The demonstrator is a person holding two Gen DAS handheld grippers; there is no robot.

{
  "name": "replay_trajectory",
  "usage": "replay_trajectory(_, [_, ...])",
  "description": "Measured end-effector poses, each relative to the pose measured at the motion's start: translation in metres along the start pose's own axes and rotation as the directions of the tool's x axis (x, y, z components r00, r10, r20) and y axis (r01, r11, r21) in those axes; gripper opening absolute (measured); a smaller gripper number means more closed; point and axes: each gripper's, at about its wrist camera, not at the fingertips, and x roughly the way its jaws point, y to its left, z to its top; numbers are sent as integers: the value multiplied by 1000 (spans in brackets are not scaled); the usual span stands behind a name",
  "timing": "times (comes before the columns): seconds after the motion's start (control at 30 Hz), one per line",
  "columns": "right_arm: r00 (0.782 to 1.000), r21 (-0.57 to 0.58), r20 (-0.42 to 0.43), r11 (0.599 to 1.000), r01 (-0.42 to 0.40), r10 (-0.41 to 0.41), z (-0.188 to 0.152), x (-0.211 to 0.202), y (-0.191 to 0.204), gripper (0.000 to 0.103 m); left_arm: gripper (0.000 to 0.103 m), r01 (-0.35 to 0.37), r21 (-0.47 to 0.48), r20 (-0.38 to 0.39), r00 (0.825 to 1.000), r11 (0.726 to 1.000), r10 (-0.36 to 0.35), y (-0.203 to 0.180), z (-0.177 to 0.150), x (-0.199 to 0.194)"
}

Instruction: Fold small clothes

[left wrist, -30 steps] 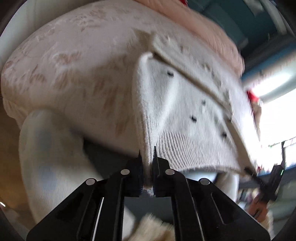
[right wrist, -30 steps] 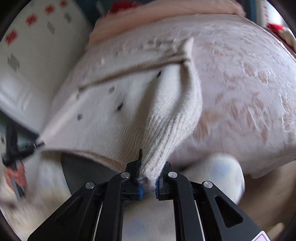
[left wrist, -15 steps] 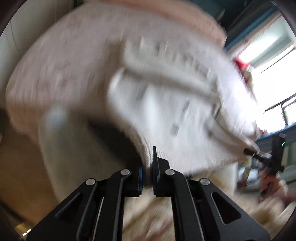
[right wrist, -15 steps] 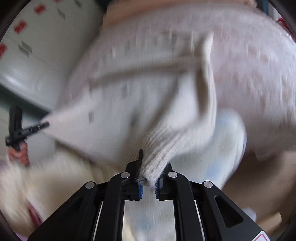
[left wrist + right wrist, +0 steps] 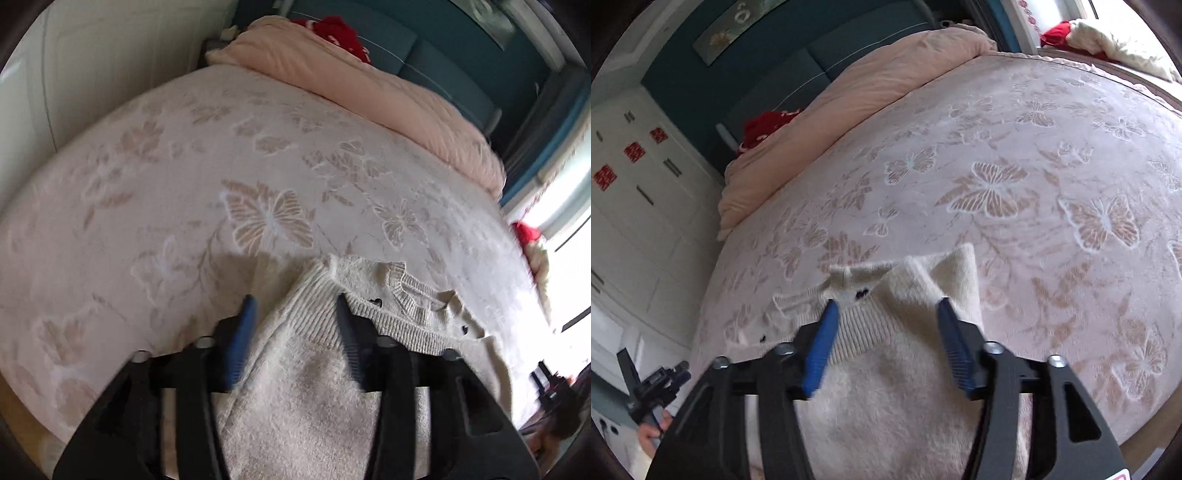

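Observation:
A small cream knitted sweater (image 5: 306,369) with dark dots lies folded on the bed near its front edge; it also shows in the right wrist view (image 5: 886,354). Its ribbed hem lies on top, between the fingers of both grippers. My left gripper (image 5: 295,302) is open above the sweater's left side, its jaws wide apart. My right gripper (image 5: 886,306) is open above the right side, jaws wide apart. Neither holds the cloth.
The bed has a pale cover (image 5: 258,184) with butterfly patterns. A pink duvet (image 5: 369,92) and a red item (image 5: 332,29) lie at the head. White cupboards (image 5: 635,192) stand at the left. Red and white clothes (image 5: 1100,33) lie at the far right.
Both grippers were shut on the sweater's hem and held it up. They swung it over onto the bed, opened and let it go. The sweater now lies folded.

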Motion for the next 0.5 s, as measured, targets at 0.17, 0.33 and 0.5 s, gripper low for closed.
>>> replay_trajectory(0.17, [993,-151,-47,983,104,-112,-12,26,7,63,61,-18,39,-30,999,999,19,11,-10,21])
replay_trajectory(0.33, [987,-138,-88,983,124,-137,0,63,7,72,61,6,85,-121,993,996,5,-5,-14,64])
replay_trajectory(0.5, [973,-148,-141,976,161,-182,8,98,6,72,47,-15,130,-165,986,991,37,-18,-14,94])
